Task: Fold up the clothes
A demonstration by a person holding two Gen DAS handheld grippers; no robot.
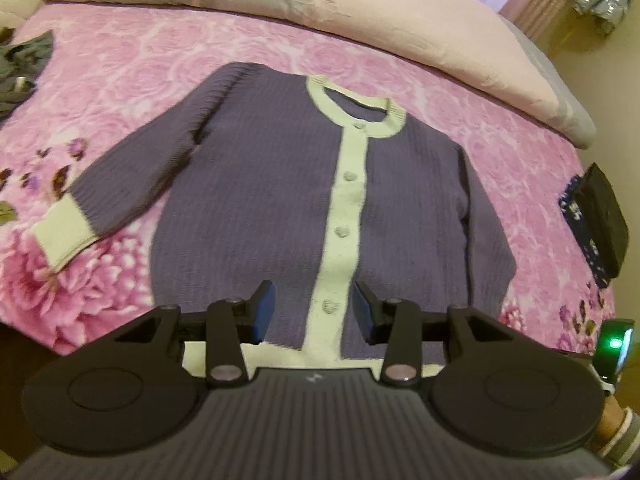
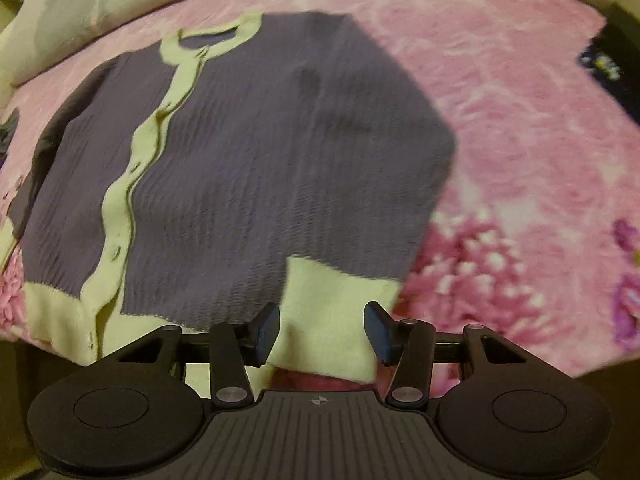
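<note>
Hovering low over the near edge of the bed, the left gripper point(image 1: 314, 310) points along the purple ribbed-knit cardigan with cream trim point(image 1: 280, 184), its jaws wide apart and holding nothing; the cream button band with heart-shaped buttons point(image 1: 346, 216) runs up between the blue pads. The right gripper point(image 2: 322, 330) is posed the same way, jaws wide apart, with the cream cuff of the right sleeve point(image 2: 332, 320) lying between the pads but not pinched.

The cardigan lies flat, front up and buttoned, on the pink floral bedspread point(image 1: 132, 64), collar toward the far side.

Only the left wrist view shows the left sleeve spread out to the left with its cream cuff point(image 1: 64, 236), the pale pink pillow point(image 1: 400, 24) along the far edge, a dark grey garment point(image 1: 24, 68) at far left, and a black case point(image 1: 604, 224) at right. Only the right wrist view shows the right sleeve folded down along the body, and the cream hem point(image 2: 56, 316) at near left.
</note>
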